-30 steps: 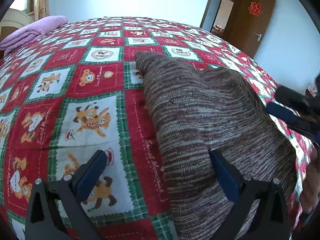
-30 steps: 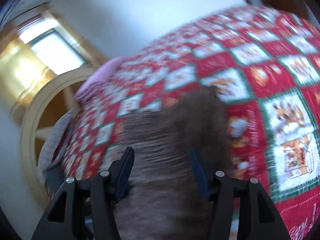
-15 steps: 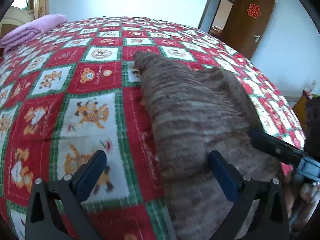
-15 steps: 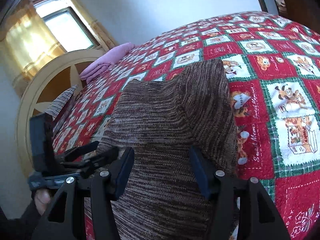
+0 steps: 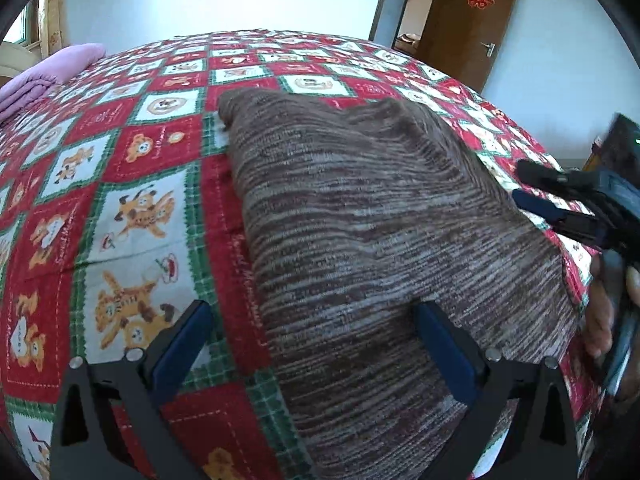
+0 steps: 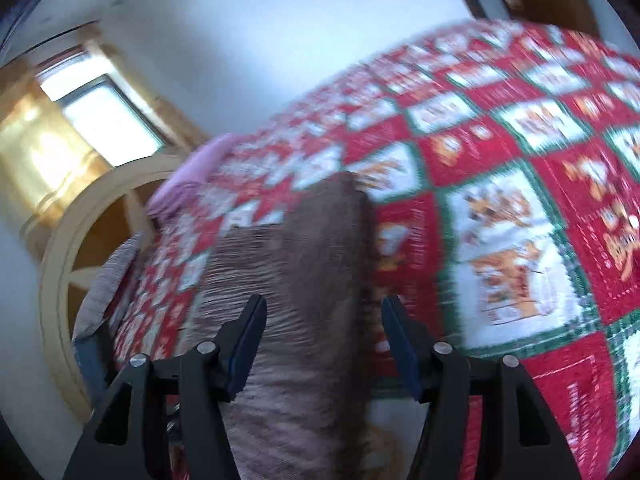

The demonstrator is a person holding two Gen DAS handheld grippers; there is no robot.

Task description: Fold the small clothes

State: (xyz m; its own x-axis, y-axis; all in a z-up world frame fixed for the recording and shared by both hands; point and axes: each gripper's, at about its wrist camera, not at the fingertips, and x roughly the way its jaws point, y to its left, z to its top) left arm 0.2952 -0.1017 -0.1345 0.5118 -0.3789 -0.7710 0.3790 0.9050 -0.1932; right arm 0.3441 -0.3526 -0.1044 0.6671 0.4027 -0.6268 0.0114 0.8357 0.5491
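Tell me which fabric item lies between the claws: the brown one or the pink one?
The brown striped knit garment; the folded pink blanket sits far off at the bed's head.

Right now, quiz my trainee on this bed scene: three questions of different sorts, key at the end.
1. True or false: the brown striped garment lies on the red checked bedspread.
2. Multiple choice: what lies at the bed's far corner near the window? A) a folded purple blanket B) a green pillow C) a cardboard box
3. Fill in: the left gripper's jaws are ____, with the garment's left edge between them, pressed by neither pad.

Key: 1 true. 2 A, the purple blanket. 3 open.
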